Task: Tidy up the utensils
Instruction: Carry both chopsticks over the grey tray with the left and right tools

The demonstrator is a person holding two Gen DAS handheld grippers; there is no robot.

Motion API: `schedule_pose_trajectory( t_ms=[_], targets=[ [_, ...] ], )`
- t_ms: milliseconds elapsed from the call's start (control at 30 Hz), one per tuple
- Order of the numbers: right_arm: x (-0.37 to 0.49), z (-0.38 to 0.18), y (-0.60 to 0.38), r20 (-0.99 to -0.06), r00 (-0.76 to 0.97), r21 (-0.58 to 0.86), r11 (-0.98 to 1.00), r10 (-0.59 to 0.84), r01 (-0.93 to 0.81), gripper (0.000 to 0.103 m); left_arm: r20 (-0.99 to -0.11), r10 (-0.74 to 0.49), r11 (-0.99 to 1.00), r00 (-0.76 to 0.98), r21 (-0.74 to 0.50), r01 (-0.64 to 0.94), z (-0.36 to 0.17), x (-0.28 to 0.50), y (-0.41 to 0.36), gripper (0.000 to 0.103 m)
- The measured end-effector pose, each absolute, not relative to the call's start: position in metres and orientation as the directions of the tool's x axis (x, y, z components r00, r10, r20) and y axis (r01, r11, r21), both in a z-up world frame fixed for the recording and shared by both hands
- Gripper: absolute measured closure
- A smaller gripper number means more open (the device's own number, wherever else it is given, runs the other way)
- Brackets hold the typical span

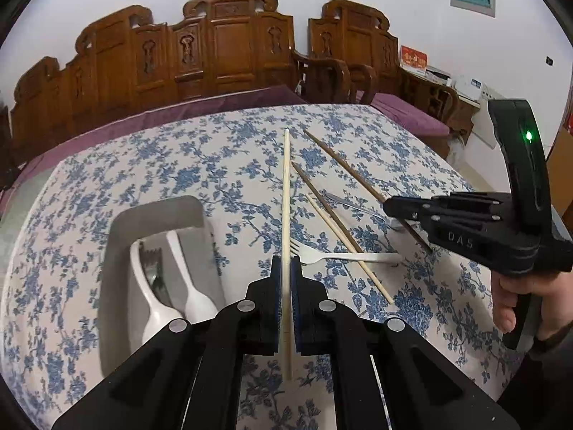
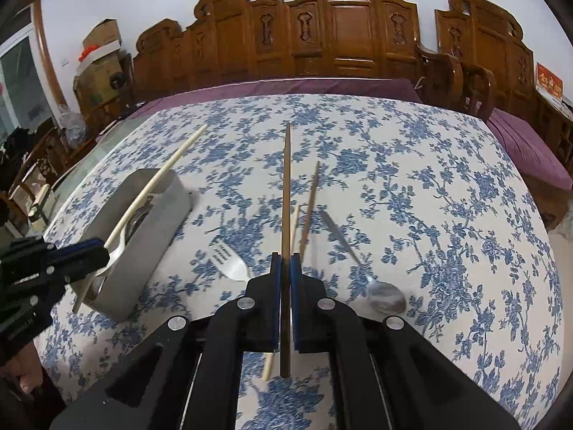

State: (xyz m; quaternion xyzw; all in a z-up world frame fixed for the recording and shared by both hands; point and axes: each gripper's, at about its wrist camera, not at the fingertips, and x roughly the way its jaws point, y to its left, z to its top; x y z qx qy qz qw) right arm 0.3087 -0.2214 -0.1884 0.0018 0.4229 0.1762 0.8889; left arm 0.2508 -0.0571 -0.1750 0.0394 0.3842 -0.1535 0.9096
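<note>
I have both tools loaded: left tool (image 1: 285, 268) clenched on a pale chopstick (image 1: 286, 193) above the grey tray (image 2: 168, 193), right tool (image 2: 285, 263) gripping a dark chopstick (image 2: 286, 193) over the desk (image 2: 429, 179). Next, I'd lower each into the tray.

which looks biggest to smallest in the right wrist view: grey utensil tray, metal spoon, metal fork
1. grey utensil tray, clearly largest.
2. metal spoon, its whole length showing.
3. metal fork, though the right hand-held gripper hides its handle, so spoon versus fork is unsure.
</note>
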Motion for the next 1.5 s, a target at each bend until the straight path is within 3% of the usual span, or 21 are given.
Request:
schedule_pose_trajectory(
  t_ms=[800,1500],
  targets=[
    [0.248,-0.173,-0.139,-0.752,0.553,0.092,0.887,0.359,-0.452,0.097,-0.712,-0.179,0.981,0.679,-0.081,0.174,-0.165,0.234,0.023,0.099],
    [0.244,-0.152,-0.093,-0.768,0.55,0.038,0.88,0.329,-0.473,0.097,-0.785,-0.131,0.991,0.606,-0.098,0.087,-0.204,0.262,0.066,0.099]
  ],
)
